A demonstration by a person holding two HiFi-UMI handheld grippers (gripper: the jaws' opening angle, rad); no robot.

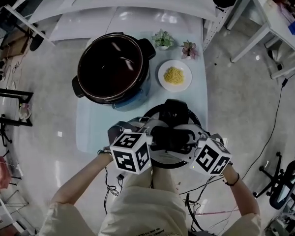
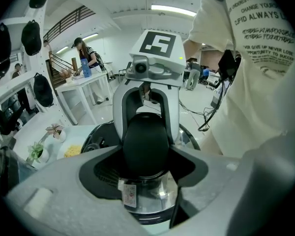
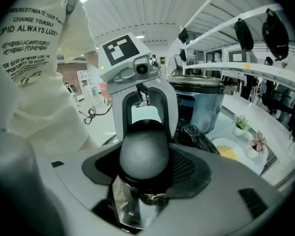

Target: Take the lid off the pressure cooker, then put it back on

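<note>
Now, left hand-held gripper (image 1: 155,132) and right hand-held gripper (image 1: 189,135) tight on lid handle (image 2: 146,145).

Small pale-blue table (image 1: 92,124) on glossy light floor (image 1: 44,107). Pressure cooker (image 1: 113,65) stands on far-left part of tabletop, open, dark inside, black side handles. White plate (image 1: 161,78) just right of cooker, not touching it, heap of yellow food (image 1: 173,75) in middle. Two small potted plants along far edge: green one (image 1: 162,39) just beside cooker's far handle, pink one (image 1: 189,48) near right corner, beyond plate. Near-left of tabletop bare.
</note>
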